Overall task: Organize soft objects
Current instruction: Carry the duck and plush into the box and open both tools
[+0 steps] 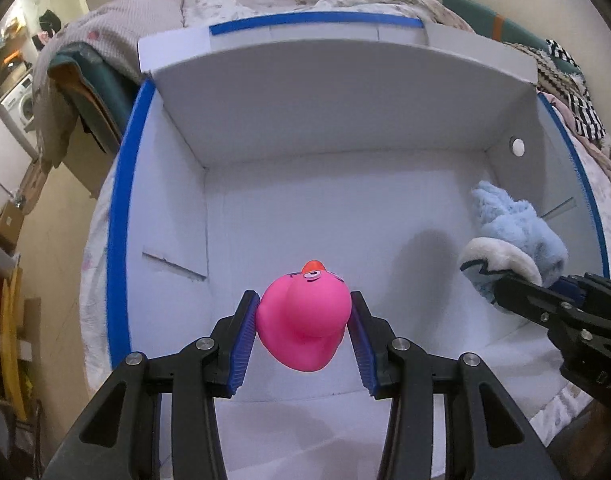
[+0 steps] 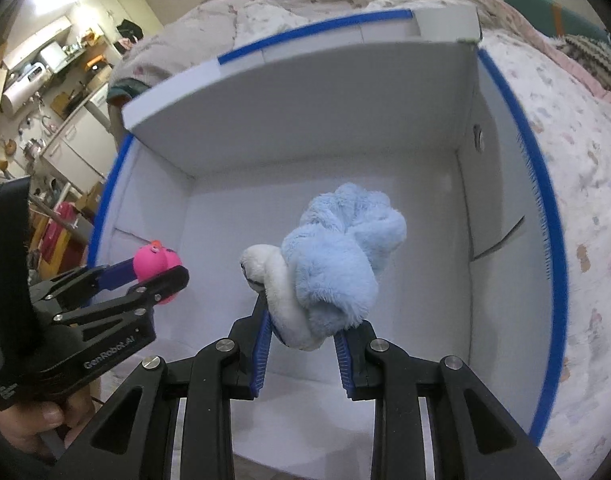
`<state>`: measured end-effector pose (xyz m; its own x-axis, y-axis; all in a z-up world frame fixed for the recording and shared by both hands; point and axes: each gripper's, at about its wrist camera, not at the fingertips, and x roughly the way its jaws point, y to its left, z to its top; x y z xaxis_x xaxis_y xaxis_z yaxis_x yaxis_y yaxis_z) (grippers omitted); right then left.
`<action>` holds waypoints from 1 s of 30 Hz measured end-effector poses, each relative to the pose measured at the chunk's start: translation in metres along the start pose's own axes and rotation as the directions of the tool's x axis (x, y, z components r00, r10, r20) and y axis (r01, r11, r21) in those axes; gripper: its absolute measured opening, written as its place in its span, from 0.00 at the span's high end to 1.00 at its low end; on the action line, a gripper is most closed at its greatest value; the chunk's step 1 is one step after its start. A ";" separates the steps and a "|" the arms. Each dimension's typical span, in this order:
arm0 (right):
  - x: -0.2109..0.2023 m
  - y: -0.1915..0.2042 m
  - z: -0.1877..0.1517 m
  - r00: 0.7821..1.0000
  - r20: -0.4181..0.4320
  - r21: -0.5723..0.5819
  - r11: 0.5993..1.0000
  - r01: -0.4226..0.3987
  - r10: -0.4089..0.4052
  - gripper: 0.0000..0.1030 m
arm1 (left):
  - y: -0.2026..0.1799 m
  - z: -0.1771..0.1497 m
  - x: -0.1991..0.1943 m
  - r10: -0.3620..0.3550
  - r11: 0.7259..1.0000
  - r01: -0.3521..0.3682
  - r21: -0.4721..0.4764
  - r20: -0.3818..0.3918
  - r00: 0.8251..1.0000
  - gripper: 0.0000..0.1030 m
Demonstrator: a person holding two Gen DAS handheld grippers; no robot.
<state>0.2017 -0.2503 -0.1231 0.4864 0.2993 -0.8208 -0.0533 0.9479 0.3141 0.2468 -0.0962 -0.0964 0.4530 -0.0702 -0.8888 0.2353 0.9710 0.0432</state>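
Above the white box (image 1: 177, 184), our left gripper (image 1: 303, 320) clamps the pink duck (image 1: 303, 320), right gripper (image 2: 305, 328) at 3 o'clock clamps the blue plush (image 2: 341, 256), both angled downward.

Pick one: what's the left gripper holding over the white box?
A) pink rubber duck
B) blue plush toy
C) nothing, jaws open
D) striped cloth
A: in the left wrist view the left gripper has its jaws shut on the pink rubber duck above the white box; the blue plush toy is in the right gripper.
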 end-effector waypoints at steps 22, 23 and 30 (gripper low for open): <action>0.037 -0.010 0.001 0.991 -0.124 0.061 0.997 0.054 -0.046 0.36 | 0.006 0.001 0.022 -0.023 0.999 0.021 -0.035 -0.042 0.999 0.60; 0.036 -0.010 0.002 0.992 -0.116 0.068 0.997 0.047 -0.039 0.35 | 0.005 0.002 0.022 -0.035 0.999 0.033 -0.033 -0.044 0.998 0.60; 0.025 -0.016 0.003 0.998 -0.064 0.124 0.992 -0.016 0.024 0.24 | 0.002 0.001 0.022 -0.032 0.999 0.032 -0.014 -0.039 0.999 0.43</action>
<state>0.2176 -0.2585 -0.1474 0.4284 0.3284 -0.8418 0.0477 0.9221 0.3841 0.2581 -0.0964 -0.1149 0.4116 -0.0926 -0.9067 0.2376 0.9713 0.0087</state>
